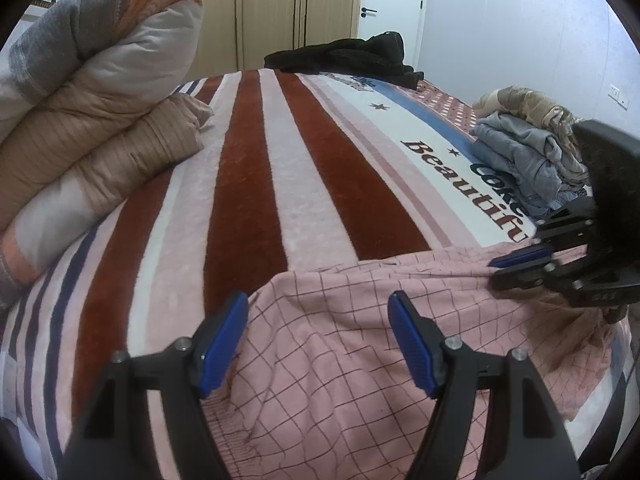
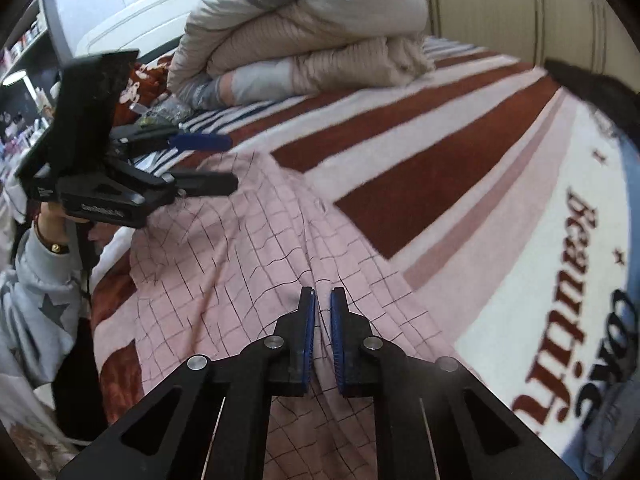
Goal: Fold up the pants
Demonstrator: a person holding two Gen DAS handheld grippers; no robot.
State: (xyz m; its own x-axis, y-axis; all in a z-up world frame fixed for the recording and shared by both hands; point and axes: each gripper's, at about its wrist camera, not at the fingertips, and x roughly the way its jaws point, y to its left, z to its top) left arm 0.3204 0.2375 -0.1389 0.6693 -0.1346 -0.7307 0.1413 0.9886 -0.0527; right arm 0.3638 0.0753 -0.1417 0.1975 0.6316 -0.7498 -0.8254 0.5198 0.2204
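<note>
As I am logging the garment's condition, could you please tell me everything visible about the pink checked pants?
The pink checked pants look like soft thin fabric, with a dark grid of thin lines and a gathered elastic band. They lie rumpled on the striped blanket at the bed's near edge. The right tool is nearly closed, pinching a raised fold; the left tool hangs open over them.

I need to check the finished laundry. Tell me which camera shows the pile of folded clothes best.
The left wrist view: the pile of folded clothes sits in focus on the bed's right edge, beyond the right gripper. The right wrist view catches only a blurred sliver at its lower right edge.
</note>
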